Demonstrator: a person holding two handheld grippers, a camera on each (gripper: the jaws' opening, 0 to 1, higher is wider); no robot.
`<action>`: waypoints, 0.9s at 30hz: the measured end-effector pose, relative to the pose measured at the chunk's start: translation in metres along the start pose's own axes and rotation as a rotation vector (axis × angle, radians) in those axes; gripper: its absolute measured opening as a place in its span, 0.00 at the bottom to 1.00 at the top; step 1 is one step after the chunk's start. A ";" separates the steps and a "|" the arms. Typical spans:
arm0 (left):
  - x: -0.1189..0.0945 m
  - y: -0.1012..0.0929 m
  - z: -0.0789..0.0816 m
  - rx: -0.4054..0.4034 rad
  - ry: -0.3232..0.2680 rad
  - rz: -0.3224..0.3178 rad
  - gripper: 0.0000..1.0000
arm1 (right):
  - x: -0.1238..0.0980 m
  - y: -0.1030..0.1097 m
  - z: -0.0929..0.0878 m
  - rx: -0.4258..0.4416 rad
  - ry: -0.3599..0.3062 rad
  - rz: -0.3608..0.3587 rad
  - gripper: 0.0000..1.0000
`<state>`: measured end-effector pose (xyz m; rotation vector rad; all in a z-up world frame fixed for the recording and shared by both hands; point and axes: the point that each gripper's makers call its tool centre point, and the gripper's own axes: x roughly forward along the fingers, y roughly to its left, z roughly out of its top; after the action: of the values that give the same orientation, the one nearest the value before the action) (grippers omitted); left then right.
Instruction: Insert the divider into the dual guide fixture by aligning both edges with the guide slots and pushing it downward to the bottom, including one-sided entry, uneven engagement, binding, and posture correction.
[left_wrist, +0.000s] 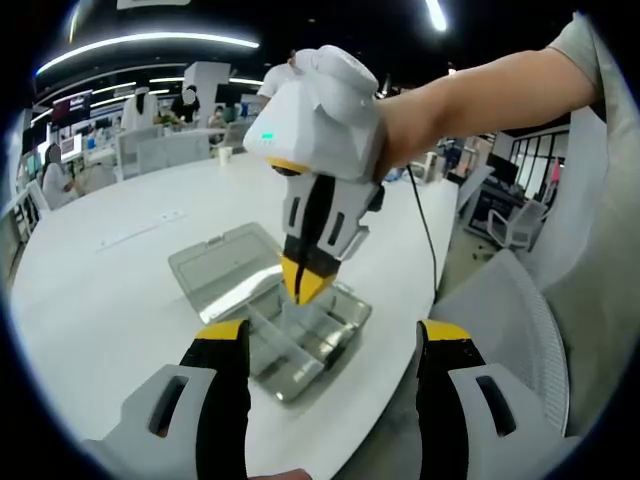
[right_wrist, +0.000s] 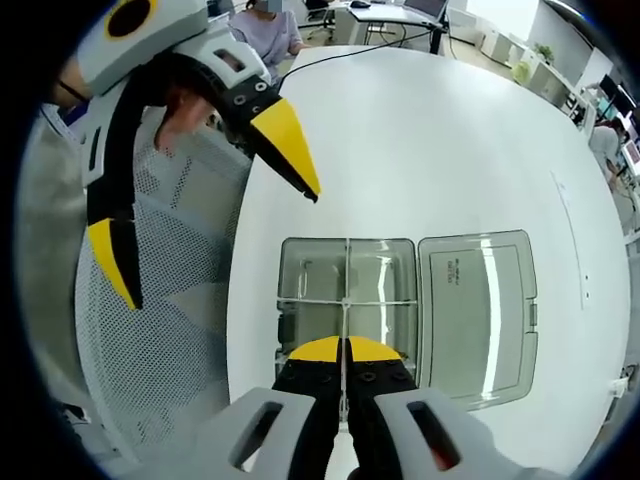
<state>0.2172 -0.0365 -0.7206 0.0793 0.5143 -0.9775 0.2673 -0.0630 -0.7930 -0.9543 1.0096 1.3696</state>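
Note:
A clear plastic compartment box (right_wrist: 310, 275) lies on the white table (right_wrist: 440, 140), its lid (right_wrist: 478, 300) folded open beside it. My right gripper (right_wrist: 345, 347) is shut on a thin clear divider (right_wrist: 345, 318), seen edge-on and standing upright along the box's middle line. In the left gripper view the right gripper (left_wrist: 303, 293) points straight down into the box (left_wrist: 320, 335), the divider (left_wrist: 298, 312) just below its yellow tips. My left gripper (left_wrist: 335, 345) is wide open, held off the box on the near side. It enters the right gripper view from the upper left, left gripper (right_wrist: 222, 250), holding nothing.
The box sits close to the table's curved edge (right_wrist: 235, 300). A white mesh chair (right_wrist: 150, 340) stands just off that edge. A black cable (left_wrist: 430, 250) runs across the table. Desks and people are far in the background.

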 end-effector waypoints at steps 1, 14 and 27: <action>0.000 0.000 0.000 0.000 0.000 0.000 0.67 | 0.000 0.000 0.000 -0.002 0.002 0.000 0.00; 0.000 0.001 -0.001 -0.001 0.000 0.002 0.67 | -0.005 0.001 0.001 -0.010 0.019 -0.005 0.00; -0.001 0.002 -0.003 -0.004 0.000 0.004 0.67 | 0.004 0.001 0.000 -0.017 0.041 0.004 0.00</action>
<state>0.2170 -0.0341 -0.7235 0.0768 0.5152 -0.9725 0.2659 -0.0617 -0.7970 -0.9969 1.0326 1.3689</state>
